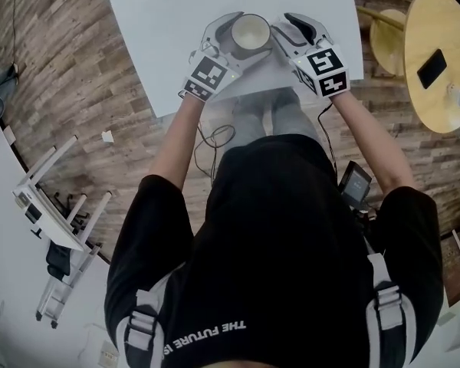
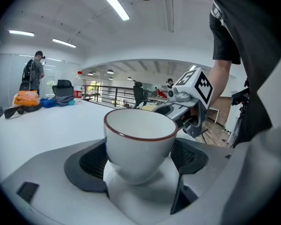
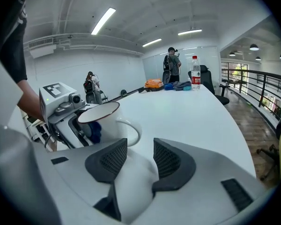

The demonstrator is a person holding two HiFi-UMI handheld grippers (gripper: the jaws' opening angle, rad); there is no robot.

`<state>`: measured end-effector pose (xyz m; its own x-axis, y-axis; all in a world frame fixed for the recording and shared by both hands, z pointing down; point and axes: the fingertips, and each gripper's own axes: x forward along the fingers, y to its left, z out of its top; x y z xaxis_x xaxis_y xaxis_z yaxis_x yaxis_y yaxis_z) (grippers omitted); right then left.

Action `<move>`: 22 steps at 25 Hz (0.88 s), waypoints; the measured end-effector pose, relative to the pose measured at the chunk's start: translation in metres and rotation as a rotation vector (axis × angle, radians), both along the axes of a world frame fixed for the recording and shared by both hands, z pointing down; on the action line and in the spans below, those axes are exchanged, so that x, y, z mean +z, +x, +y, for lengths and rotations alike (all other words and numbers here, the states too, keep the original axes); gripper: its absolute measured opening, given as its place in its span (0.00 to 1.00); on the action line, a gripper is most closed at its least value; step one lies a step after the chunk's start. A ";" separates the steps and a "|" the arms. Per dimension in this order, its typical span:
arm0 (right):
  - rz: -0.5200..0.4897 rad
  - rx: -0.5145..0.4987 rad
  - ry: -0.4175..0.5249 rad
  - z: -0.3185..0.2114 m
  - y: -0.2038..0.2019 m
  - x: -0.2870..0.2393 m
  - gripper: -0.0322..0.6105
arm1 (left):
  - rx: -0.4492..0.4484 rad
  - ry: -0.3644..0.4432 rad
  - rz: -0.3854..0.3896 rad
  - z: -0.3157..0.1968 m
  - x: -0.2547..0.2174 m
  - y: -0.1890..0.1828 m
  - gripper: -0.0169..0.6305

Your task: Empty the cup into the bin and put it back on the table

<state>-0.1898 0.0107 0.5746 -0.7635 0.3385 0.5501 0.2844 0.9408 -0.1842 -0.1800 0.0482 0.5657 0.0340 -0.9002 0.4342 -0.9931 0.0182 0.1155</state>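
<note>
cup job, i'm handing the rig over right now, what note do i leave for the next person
Left tool: shut on the cup, which stands upright on the white table.
Right tool: open, empty, just short of the cup's handle.
Done: cup looks empty and is on the table. Bin not in view.
Left: probably just release the left tool and draw both tools away.
</note>
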 end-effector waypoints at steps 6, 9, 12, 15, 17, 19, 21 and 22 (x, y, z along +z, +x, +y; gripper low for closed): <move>0.073 -0.029 0.050 0.000 0.034 0.002 0.31 | -0.020 -0.076 0.038 0.031 0.000 0.013 0.65; 0.046 -0.021 0.061 -0.002 0.038 -0.019 0.31 | -0.064 -0.078 0.032 0.050 -0.010 0.013 0.65; -0.033 0.018 0.064 -0.005 0.038 -0.058 0.31 | -0.145 -0.024 -0.005 0.073 -0.040 0.010 0.65; -0.170 0.040 0.050 -0.002 0.037 -0.119 0.31 | -0.261 0.075 -0.079 0.092 -0.099 0.005 0.65; -0.291 0.057 0.022 -0.001 0.035 -0.168 0.30 | -0.342 0.139 -0.137 0.097 -0.143 -0.001 0.65; -0.395 0.081 -0.002 -0.001 0.033 -0.213 0.17 | -0.443 0.194 -0.190 0.104 -0.185 -0.005 0.38; -0.457 0.097 -0.017 -0.001 0.031 -0.246 0.08 | -0.531 0.239 -0.215 0.106 -0.219 -0.010 0.06; -0.471 0.105 -0.025 -0.002 0.030 -0.257 0.08 | -0.554 0.256 -0.215 0.105 -0.231 -0.011 0.06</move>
